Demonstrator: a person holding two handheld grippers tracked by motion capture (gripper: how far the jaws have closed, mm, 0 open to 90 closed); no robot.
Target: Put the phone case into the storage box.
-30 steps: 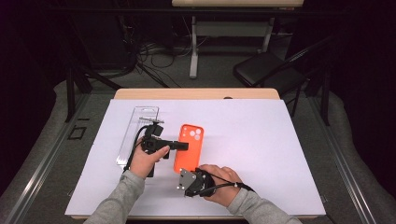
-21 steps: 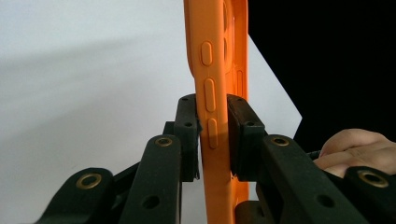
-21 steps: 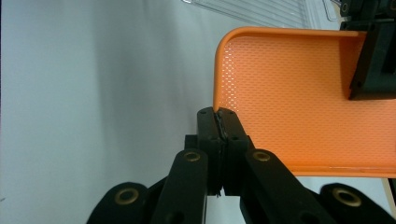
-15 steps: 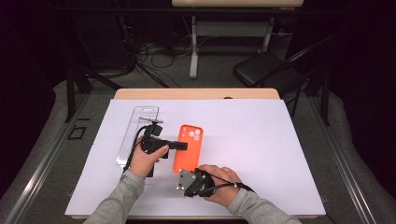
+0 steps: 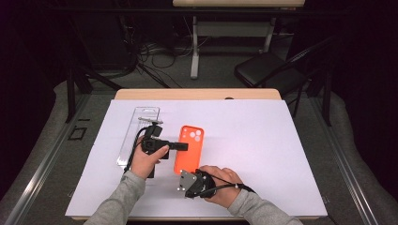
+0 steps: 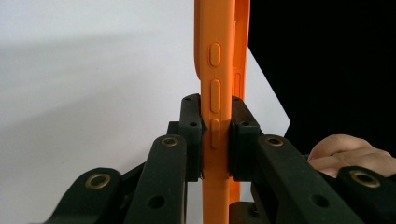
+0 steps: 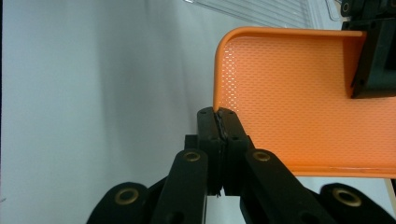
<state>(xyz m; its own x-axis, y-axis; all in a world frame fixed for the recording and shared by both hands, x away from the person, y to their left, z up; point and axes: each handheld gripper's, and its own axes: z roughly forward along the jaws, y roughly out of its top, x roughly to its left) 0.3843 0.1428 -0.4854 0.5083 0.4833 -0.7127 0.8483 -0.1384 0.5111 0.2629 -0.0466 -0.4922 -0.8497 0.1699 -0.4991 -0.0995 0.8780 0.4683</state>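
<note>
An orange phone case [image 5: 191, 140] lies lengthwise on the white sheet [image 5: 263, 150], camera cut-out at its far end. My left gripper [image 5: 182, 146] reaches in from the left and is shut on the case's long side wall; in the left gripper view its pads [image 6: 192, 126] squeeze the wall with the buttons [image 6: 215, 93]. My right gripper [image 5: 187, 173] sits at the case's near end. In the right gripper view the right gripper [image 7: 219, 116] is shut on the thin rim by the corner of the case [image 7: 299, 93], whose dimpled inside shows.
A clear plastic blister pack [image 5: 140, 129] lies left of the case, under my left hand's cable. The wooden table edge [image 5: 197, 93] runs along the back. A black chair [image 5: 267, 75] and desk legs stand on the floor beyond.
</note>
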